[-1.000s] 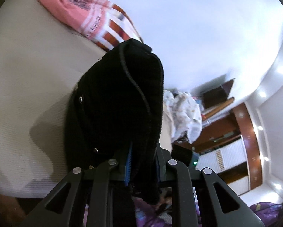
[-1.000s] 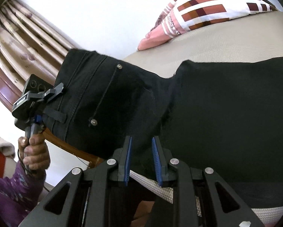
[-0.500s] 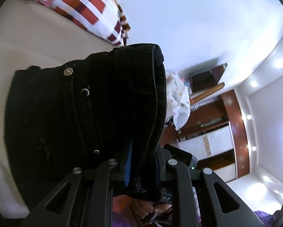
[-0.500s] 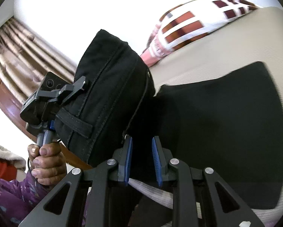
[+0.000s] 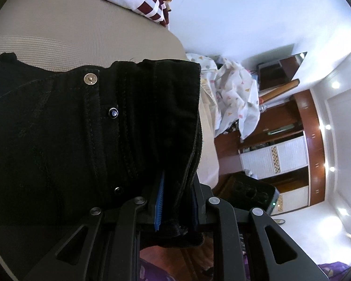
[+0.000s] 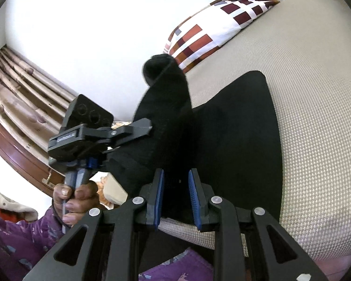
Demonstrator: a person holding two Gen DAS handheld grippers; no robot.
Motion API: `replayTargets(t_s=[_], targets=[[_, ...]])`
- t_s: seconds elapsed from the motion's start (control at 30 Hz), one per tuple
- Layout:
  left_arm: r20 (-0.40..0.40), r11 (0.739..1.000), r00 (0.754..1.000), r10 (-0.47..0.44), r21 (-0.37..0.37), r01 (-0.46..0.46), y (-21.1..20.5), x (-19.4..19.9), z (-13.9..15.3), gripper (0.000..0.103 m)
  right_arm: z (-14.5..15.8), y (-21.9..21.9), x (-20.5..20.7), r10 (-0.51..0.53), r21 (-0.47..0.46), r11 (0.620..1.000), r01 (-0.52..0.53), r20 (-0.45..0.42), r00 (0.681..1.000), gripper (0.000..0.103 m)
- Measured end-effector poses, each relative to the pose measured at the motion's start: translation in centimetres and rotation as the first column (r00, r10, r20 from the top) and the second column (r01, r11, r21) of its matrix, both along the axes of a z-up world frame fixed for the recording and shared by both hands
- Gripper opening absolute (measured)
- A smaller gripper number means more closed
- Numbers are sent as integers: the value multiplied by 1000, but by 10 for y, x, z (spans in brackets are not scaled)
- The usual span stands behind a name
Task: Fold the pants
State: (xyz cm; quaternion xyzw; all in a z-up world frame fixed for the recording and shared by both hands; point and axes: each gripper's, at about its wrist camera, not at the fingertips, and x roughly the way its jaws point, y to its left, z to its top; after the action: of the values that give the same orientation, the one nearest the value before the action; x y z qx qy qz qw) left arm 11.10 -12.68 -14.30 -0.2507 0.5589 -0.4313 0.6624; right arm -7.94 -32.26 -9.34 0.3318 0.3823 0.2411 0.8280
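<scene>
Black pants, denim-like, metal rivets showing; doubled over on beige bed. Left gripper clamps the waistband; right gripper clamps the fabric edge.

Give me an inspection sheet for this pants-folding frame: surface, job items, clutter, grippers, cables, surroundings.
Surface: beige ribbed mattress, mostly bare.
Job's things: black pants, part lying flat on the mattress, the waistband end lifted.
Clutter: checked red-and-white pillow at the head of the mattress; crumpled white patterned cloth beyond its edge.
Grippers: left gripper shut on the waistband end; right gripper shut on a pants edge. A hand holds the left gripper's handle.
Cables: a thin cord runs through the hand holding the left gripper; nothing else seen.
Surroundings: white wall, curtain, wooden wardrobe, ceiling lights.
</scene>
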Motion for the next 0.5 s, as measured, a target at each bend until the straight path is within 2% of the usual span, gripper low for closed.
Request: replayTargets(t_s=[0.13, 0.23, 0.3, 0.37, 0.5], targets=[[6, 1000, 1000, -11, 24, 10, -8, 0, -6, 22, -5, -1, -2, 1, 17, 1000, -1, -2, 1000, 22], [40, 998, 999, -32, 51, 30, -15, -3, -4, 25, -8, -6, 3, -1, 24, 1000, 2, -5, 1000, 22], [33, 998, 999, -41, 44, 39, -21, -1, -8, 27, -9, -8, 2, -3, 31, 1000, 4, -6, 1000, 22], [13, 999, 999, -40, 20, 40, -27, 2, -10, 34, -9, -10, 2, -16, 24, 1000, 17, -10, 1000, 22], [-27, 998, 999, -45, -54, 44, -27, 4, -7, 54, -11, -21, -3, -48, 21, 999, 49, -30, 998, 22]])
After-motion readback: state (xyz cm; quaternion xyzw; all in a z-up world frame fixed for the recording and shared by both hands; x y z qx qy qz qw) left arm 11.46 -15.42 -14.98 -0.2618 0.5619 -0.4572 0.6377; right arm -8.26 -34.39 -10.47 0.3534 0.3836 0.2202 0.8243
